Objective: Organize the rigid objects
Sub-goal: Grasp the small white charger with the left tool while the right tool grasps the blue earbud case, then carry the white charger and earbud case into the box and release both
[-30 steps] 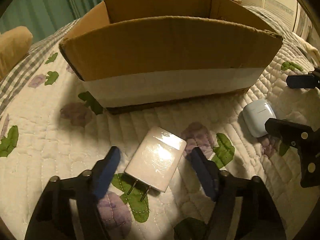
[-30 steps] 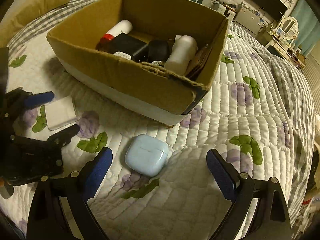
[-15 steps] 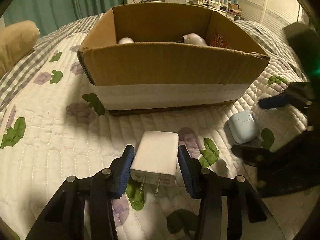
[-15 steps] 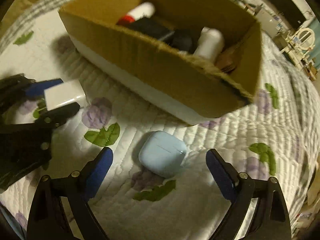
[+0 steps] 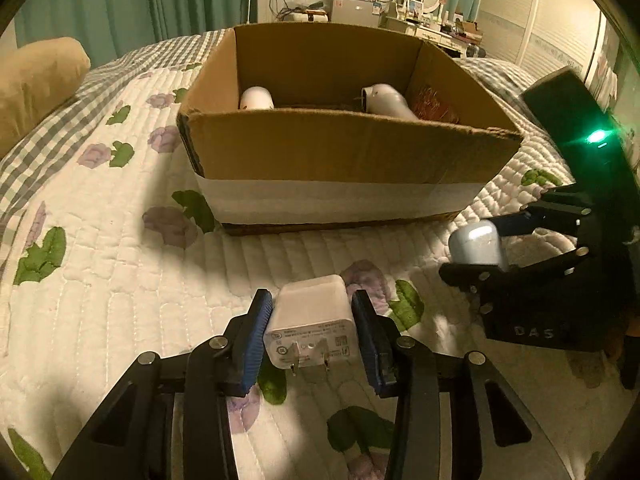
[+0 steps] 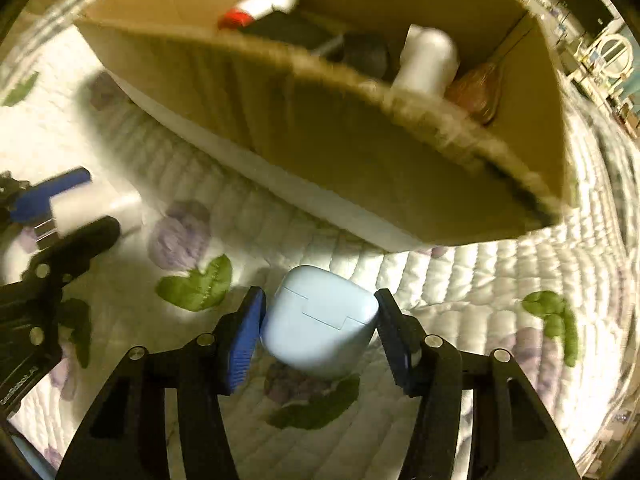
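My left gripper [image 5: 312,320] is shut on a white plug-in charger [image 5: 310,318], prongs facing me, held just above the quilt. My right gripper [image 6: 320,320] is shut on a pale blue earbud case [image 6: 320,320]. In the left wrist view the right gripper [image 5: 508,244] shows at the right with the case [image 5: 476,246] between its fingers. In the right wrist view the left gripper [image 6: 68,204] shows at the left with the charger [image 6: 92,206]. The open cardboard box [image 5: 344,152] stands just beyond both; it also shows in the right wrist view [image 6: 360,152].
The box holds a white bottle with a red cap [image 6: 260,4], a white bottle [image 6: 426,60], dark items [image 6: 360,54] and a brown brush [image 6: 478,88]. A floral quilt [image 5: 100,280] covers the bed. A tan pillow [image 5: 36,80] lies far left.
Both grippers have closed on their objects: the left on the charger, the right on the earbud case. Both have lifted slightly, and the left view now looks into the box.
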`<state>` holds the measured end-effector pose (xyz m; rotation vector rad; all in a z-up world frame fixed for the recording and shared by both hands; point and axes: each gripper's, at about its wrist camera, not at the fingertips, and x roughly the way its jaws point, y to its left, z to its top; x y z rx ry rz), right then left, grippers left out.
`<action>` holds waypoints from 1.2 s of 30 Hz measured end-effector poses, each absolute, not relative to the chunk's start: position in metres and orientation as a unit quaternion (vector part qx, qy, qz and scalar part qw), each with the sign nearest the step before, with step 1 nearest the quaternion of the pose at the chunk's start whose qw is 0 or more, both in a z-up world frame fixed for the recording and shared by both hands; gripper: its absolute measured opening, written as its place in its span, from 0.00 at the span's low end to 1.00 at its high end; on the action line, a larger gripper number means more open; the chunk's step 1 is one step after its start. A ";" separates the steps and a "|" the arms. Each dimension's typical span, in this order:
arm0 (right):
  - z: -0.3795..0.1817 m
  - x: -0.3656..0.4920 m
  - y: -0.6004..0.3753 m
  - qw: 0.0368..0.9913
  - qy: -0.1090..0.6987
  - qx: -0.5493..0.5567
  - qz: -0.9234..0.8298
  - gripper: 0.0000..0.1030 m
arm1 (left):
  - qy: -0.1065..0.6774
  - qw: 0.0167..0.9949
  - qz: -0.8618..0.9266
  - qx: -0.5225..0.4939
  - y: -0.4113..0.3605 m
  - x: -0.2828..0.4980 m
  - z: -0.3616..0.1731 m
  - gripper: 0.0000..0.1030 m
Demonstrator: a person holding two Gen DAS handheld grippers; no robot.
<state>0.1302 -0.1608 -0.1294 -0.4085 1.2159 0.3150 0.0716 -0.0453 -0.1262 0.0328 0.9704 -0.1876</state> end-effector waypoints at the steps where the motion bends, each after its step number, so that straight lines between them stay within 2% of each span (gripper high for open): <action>1: -0.122 0.123 -0.163 0.796 0.555 -0.187 0.151 0.54 | 0.464 0.881 -0.091 0.015 -0.045 0.070 -0.124 0.41; 13: -0.052 0.084 -0.176 0.839 0.483 -0.176 0.178 0.54 | 0.432 0.896 -0.103 0.023 -0.054 0.057 -0.085 0.41; 22: 0.012 0.080 -0.179 0.872 0.422 -0.158 0.190 0.54 | 0.383 0.918 -0.097 0.026 -0.050 0.060 -0.032 0.41; 31: 0.071 0.107 -0.184 0.907 0.362 -0.136 0.168 0.54 | 0.321 0.942 -0.082 0.041 -0.048 0.094 0.026 0.41; 36: 0.085 0.133 -0.187 0.921 0.344 -0.100 0.151 0.54 | 0.304 0.949 -0.073 0.045 -0.050 0.125 0.035 0.41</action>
